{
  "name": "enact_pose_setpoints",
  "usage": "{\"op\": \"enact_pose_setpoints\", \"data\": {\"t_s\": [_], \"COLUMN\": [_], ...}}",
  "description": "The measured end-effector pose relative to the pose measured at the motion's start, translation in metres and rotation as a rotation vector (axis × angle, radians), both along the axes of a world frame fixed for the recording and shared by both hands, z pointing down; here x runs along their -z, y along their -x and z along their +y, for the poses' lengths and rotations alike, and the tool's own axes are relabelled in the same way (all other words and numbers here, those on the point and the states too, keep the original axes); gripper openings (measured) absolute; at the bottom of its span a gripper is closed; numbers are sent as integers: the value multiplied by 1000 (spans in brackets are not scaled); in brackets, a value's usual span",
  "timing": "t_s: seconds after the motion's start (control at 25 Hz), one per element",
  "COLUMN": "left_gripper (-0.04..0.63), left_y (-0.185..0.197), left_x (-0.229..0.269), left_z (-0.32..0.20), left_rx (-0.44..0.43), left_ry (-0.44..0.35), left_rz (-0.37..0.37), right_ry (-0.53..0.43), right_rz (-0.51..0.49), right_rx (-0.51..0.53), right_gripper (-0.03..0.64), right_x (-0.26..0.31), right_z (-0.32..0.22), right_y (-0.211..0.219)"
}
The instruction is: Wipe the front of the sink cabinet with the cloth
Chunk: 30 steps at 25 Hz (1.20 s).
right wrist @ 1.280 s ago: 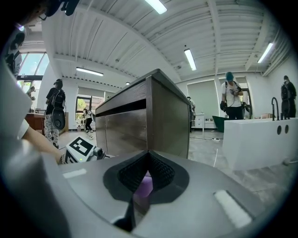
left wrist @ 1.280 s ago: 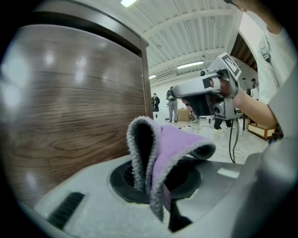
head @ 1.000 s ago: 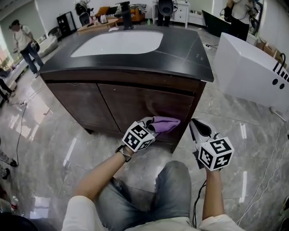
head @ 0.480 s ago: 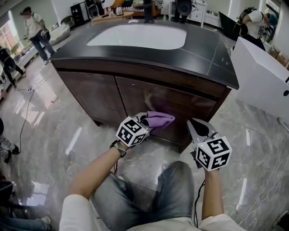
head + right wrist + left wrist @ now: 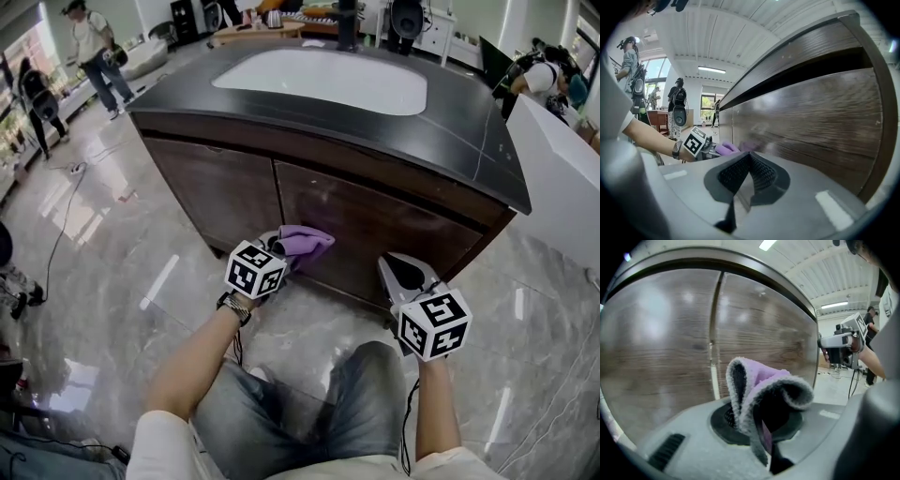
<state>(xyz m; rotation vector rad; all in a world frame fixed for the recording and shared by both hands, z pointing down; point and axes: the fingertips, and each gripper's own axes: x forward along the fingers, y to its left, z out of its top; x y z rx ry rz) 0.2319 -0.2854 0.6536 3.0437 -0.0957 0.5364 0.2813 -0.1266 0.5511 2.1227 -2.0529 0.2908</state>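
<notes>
The purple cloth, clamped in my left hand-held gripper, lies against the lower right-hand door of the sink cabinet, just beside the seam between the doors. My right hand-held gripper hangs near the same door, jaws together on nothing.

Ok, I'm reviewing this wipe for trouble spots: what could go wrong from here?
The cloth is pinched at one fold in the left gripper, with most of it loose. Dragging along the cabinet front might pull it free or let the jaw tips scrape the wood. The right gripper, shut and empty, hovers close to that front and could bump it.
</notes>
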Motion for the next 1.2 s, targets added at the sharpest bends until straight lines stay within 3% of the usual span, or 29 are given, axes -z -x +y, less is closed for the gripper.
{"op": "enact_pose_setpoints", "data": {"t_s": [0.2,0.48,0.8,0.96,1.2], "left_gripper": [55,57,58,99,90], "left_y": [16,51,115,127,136], "left_x": [-2,1,1,1,-3], "left_z": [-29,-91,-188,-209,-223], "left_rx": [30,144,359,327,220], "left_ry": [-14,2,1,-53,19], "left_rz": [0,30,68,24,92], "right_ry": [5,3,15,21,31], "right_rz": [-11,-17,-14,-6,-2], "right_rx": [27,69,131,161,186], "right_gripper": [6,6,6,6,6], "right_x": [-5,-6,-10,-11,-14], "right_z": [-24,-66,-127,-157,-192], "right_y": [13,29,60,77,92]}}
